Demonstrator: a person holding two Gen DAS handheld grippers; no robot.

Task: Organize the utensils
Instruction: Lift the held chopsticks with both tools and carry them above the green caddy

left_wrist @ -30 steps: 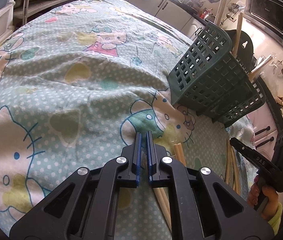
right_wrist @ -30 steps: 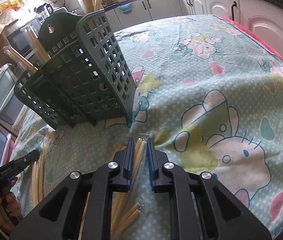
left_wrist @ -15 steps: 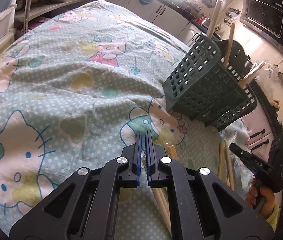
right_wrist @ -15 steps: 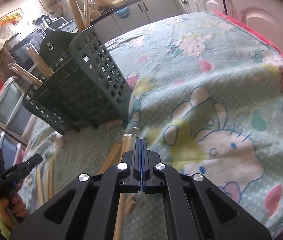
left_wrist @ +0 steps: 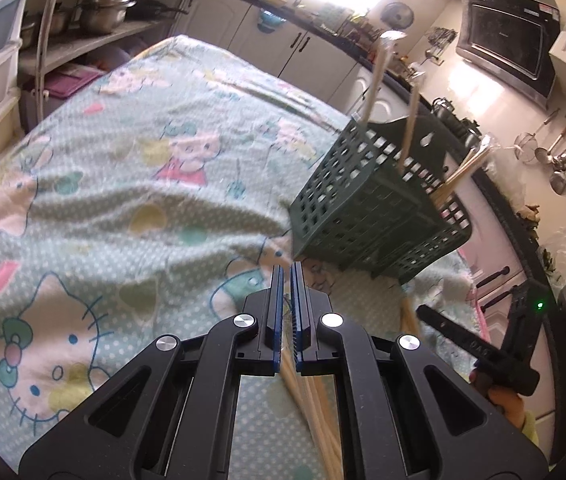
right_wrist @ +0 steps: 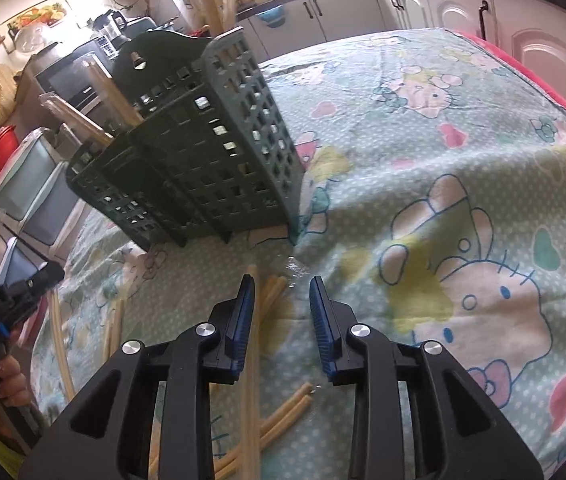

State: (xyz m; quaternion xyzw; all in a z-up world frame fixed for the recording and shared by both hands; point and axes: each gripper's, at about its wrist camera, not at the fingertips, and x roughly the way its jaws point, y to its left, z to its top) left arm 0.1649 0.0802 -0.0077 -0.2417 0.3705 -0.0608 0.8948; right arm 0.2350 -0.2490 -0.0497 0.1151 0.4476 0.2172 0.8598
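A dark green lattice utensil basket [left_wrist: 379, 204] stands on the cartoon-print tablecloth [left_wrist: 123, 200] with several wooden chopsticks [left_wrist: 379, 76] standing in it; it also shows in the right wrist view [right_wrist: 199, 152]. Loose wooden chopsticks [right_wrist: 271, 304] lie on the cloth in front of the basket, under both grippers. My left gripper [left_wrist: 287, 280] is nearly shut with a thin gap, nothing visibly held, above chopsticks [left_wrist: 315, 412]. My right gripper [right_wrist: 279, 292] is open and empty above the loose chopsticks.
The other hand-held gripper shows at the frame edge in each view, at the right of the left wrist view [left_wrist: 483, 352] and at the left of the right wrist view [right_wrist: 7, 296]. Kitchen cabinets [right_wrist: 363, 4], a microwave [left_wrist: 507, 40] and hanging ladles [left_wrist: 563, 160] surround the table.
My right gripper shut and then opened wide, rising above the loose chopsticks. My left gripper lifted and tilted up, staying almost shut.
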